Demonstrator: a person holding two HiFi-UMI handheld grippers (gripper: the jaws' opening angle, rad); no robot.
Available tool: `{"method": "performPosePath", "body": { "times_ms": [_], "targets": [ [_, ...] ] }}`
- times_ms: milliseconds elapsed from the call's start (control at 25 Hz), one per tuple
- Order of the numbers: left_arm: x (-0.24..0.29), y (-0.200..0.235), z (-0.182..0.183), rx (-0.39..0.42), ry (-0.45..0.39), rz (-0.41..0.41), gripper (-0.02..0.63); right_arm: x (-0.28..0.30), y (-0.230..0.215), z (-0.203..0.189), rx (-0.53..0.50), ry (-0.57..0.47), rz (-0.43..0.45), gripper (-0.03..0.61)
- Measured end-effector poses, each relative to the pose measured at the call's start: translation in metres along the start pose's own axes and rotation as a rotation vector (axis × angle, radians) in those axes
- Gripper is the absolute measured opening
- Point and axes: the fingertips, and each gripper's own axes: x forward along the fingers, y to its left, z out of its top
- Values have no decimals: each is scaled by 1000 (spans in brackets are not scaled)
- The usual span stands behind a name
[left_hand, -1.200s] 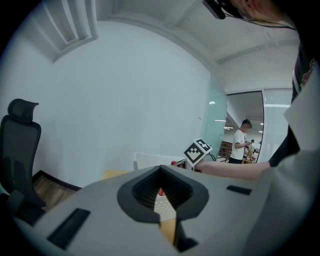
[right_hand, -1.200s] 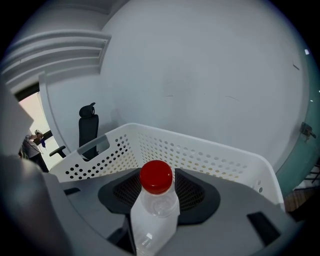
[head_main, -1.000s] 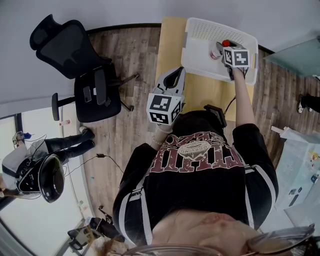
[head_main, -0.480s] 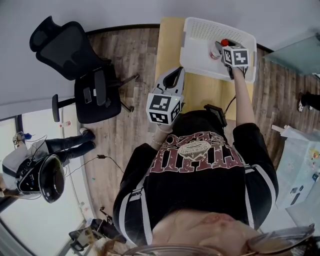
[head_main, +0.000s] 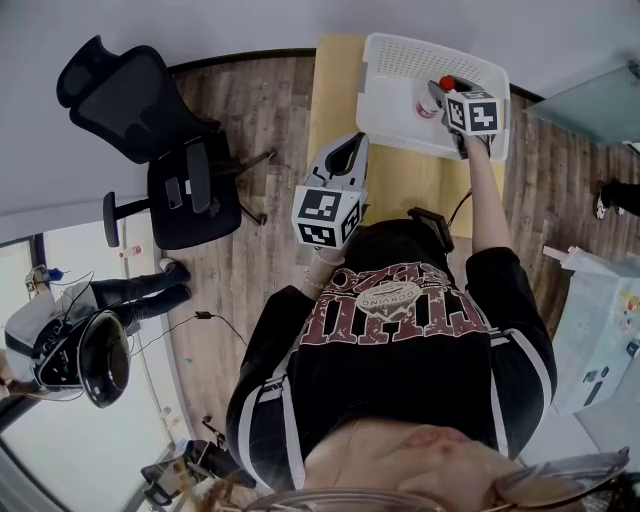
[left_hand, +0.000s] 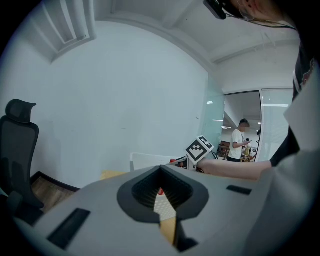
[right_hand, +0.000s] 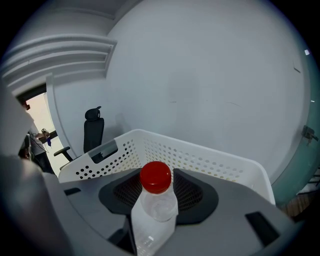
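A clear plastic bottle (right_hand: 154, 210) with a red cap (right_hand: 155, 176) stands upright between the dark ribbed pads of my right gripper (right_hand: 156, 186), which is shut on it. In the head view this gripper (head_main: 441, 96) holds the bottle (head_main: 432, 98) above the right half of a white perforated basket (head_main: 400, 46); the basket's wall (right_hand: 200, 156) rises just beyond the cap. My left gripper (head_main: 349, 147) hangs over the table's left edge, near the basket's near-left corner. Its jaws (left_hand: 161, 193) are drawn together with nothing between them.
The basket rests on a light wooden table (head_main: 400, 182) against a white wall. A black office chair (head_main: 150, 100) stands on the wood floor to the left. A person (left_hand: 239, 142) stands beyond a glass partition; another person (head_main: 80, 340) is at the lower left.
My right gripper and its bottle have crept slightly farther over the basket. The left gripper has barely moved.
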Motion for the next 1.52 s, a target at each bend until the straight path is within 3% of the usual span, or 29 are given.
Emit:
{"method": "performPosePath", "body": {
  "times_ms": [1520],
  "targets": [
    [12,-67,0,37,6,-79,48,-113,33,71,-77,-203,118,184]
  ]
}}
